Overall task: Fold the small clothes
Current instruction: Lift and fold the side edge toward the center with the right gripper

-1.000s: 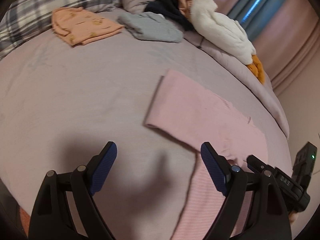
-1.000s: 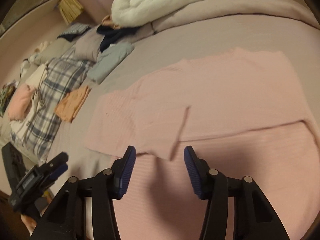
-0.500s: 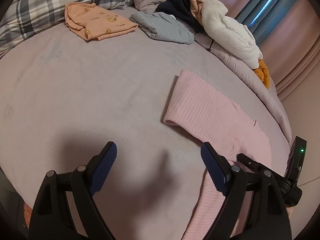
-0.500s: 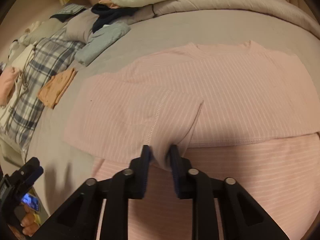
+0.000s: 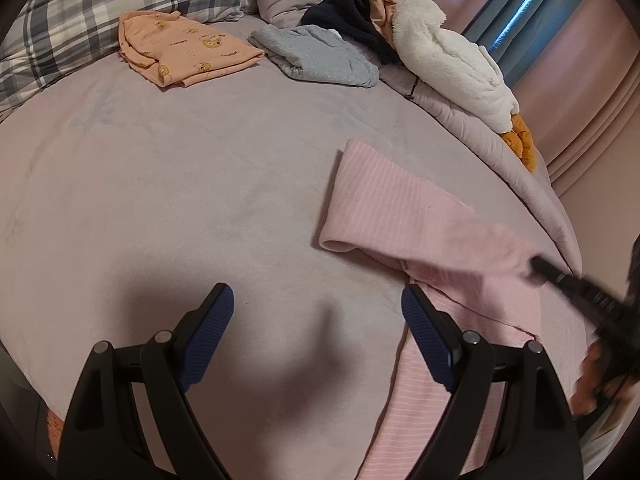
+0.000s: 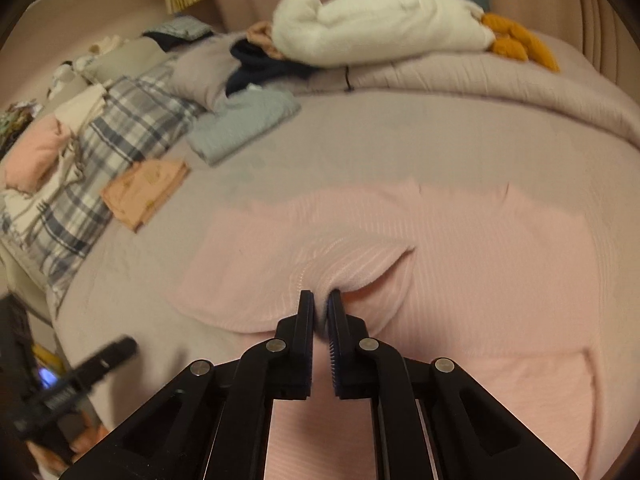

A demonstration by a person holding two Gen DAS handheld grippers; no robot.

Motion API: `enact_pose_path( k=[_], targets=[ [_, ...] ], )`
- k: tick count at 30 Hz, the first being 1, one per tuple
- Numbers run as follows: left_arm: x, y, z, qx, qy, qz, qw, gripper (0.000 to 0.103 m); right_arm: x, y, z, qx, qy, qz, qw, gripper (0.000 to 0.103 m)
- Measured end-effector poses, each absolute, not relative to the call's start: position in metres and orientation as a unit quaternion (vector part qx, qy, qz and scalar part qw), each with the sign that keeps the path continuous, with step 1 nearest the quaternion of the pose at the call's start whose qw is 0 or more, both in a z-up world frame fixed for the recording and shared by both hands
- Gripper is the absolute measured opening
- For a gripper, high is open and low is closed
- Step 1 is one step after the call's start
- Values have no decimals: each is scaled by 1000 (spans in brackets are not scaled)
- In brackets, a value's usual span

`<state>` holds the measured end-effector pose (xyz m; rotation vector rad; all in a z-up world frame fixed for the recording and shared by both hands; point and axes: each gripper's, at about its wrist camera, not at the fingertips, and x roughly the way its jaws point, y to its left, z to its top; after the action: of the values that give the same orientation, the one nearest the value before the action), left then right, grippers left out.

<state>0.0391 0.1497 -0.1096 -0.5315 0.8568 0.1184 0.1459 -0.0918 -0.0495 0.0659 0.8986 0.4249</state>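
**A:** What sits nearest in the two wrist views?

**B:** In the right wrist view, the right gripper (image 6: 321, 300) fills the bottom centre. Its black jaws are pressed nearly together on a raised pinch of the pink striped top (image 6: 460, 264), at the edge of a layer already folded over. The fabric bunches and lifts into a small tent just beyond the fingertips.

**A:** And the other gripper?

**B:** In the left wrist view, the left gripper (image 5: 316, 308) is spread wide, its blue ribbed pads (image 5: 208, 332) far apart with nothing between them. It hovers over bare bed cover (image 5: 180, 200); its right pad is at the near left edge of the pink top.

**A:** Where does the top lie?

**B:** It is spread on the near right part of the bed. From the left wrist view the top (image 5: 400, 216) runs from the bottom right up toward the middle, ending in a folded, rounded edge. The right gripper (image 5: 538, 266) shows there as a blurred black tip gripping the fabric at the right edge.

**A:** What lies farther away?

**B:** In the left wrist view, past an open stretch of mauve cover, toward the far left, a folded orange garment with bear prints (image 5: 184, 50), and to its right a folded grey-blue garment (image 5: 320, 56). Behind them a plaid pillow (image 5: 80, 8) on the left, a dark navy garment (image 5: 352, 20), and a fluffy white garment (image 5: 448, 60) on a rumpled quilt. A mustard-orange item (image 5: 522, 144) is just right of the white one. Blue curtains (image 5: 516, 12) hang at the far right.
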Motion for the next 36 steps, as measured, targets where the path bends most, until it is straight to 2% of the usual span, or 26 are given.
enact_pose_path(
  k=[11,23,27,31,36],
  targets=[
    [51,146,-101,-250,404,52,878,86,155,-105,29,-4,343,195,919,8],
    [93,127,-84,-238,393,20,888,84,163,-139,46,8,325,160,932,8],
    [112,114,-87,-236,403,-3,884,70,164,-150,42,13,332,152,931,8],
    [135,96,-96,-212,425,-28,880,49,166,-158,38,13,338,142,930,8],
    [155,78,-111,-185,453,-41,871,41,171,-172,29,17,350,126,928,8]
  ],
)
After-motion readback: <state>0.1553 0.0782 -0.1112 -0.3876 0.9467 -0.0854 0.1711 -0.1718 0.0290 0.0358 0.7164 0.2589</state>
